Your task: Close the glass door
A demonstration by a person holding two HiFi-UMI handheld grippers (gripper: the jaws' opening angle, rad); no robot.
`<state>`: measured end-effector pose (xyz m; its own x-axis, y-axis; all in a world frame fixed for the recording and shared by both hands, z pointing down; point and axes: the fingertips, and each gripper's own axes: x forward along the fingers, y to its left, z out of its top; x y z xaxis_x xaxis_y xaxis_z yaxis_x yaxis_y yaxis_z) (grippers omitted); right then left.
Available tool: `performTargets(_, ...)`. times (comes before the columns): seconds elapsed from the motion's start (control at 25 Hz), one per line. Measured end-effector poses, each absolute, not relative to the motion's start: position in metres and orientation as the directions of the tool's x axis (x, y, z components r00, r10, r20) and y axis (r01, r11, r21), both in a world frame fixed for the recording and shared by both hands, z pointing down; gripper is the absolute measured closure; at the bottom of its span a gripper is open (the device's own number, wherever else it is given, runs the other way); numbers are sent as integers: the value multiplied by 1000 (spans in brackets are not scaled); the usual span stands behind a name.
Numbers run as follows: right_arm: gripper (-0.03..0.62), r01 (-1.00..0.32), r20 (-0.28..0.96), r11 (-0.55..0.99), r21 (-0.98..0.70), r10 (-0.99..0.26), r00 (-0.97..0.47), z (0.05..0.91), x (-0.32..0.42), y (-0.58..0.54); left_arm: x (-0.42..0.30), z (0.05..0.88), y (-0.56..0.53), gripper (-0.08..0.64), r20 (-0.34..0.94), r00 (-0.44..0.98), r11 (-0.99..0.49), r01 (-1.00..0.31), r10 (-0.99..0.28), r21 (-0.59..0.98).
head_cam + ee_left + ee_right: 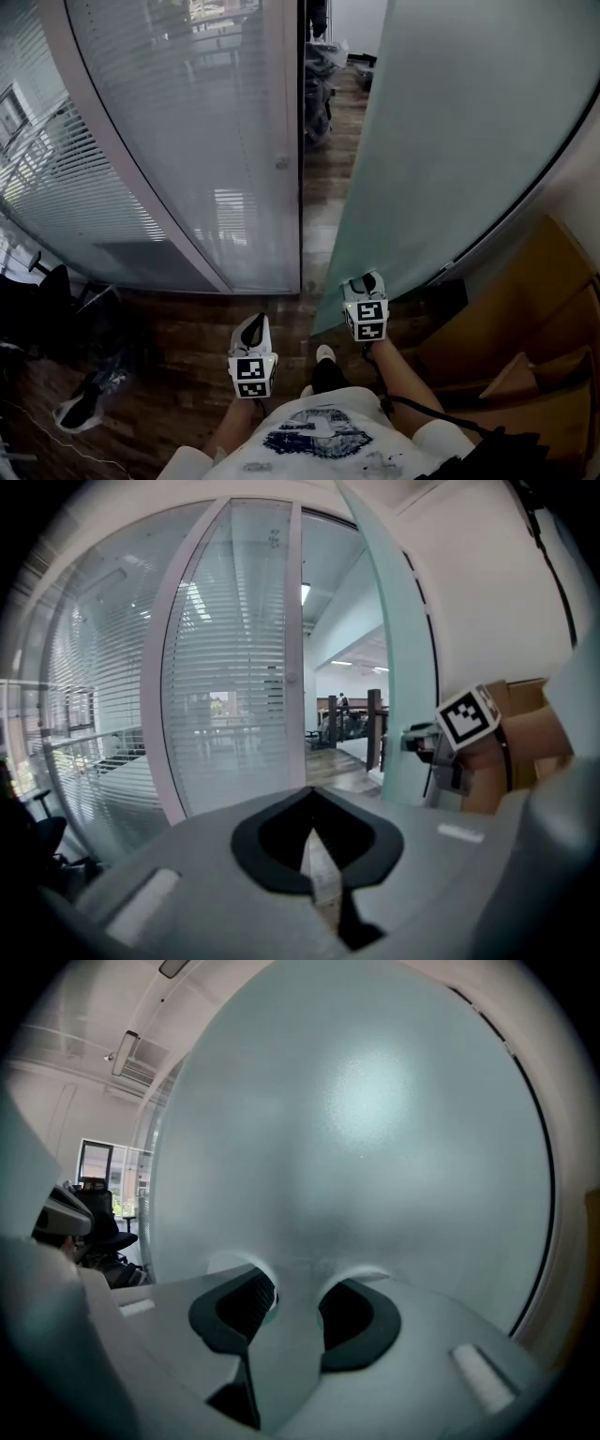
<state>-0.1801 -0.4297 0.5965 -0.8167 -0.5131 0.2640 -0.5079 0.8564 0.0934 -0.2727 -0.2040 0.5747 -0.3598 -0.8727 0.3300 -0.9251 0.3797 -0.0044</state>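
Frosted glass makes up the door (450, 141), which is seen standing open at the right of the head view. It is swung well away from the pale frame post (292, 141), and a dark gap is left between the two. Wooden floor (323, 178) is shown through that gap, running on into the far room. To the left of the post a fixed pane (187, 141) is set, with slatted blinds (84, 187) behind it.

The right gripper (366, 278) is held at the low near part of the door, close to its free edge. In the right gripper view its fingers (239, 1302) are spread apart and nothing is clamped between them. Only the frosted face of the door (356, 1129) is seen ahead (pale reflections ring both tips, but true contact cannot be told).

The left gripper (253, 322) is held nearer and further left, over the floor and apart from the door. In the left gripper view its fingers (272, 841) are brought together with nothing between them. That view is pointed toward the gap, and the right gripper (412, 738) is seen at its right, beside the door's edge (398, 667).
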Motion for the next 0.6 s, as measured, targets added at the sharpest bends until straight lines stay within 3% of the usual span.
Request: performTargets(0.6,445,-561,215,822,91,-567,-795,579,-253,-475,-313,576,-259,557,339,-439,456,-889,-832,-35)
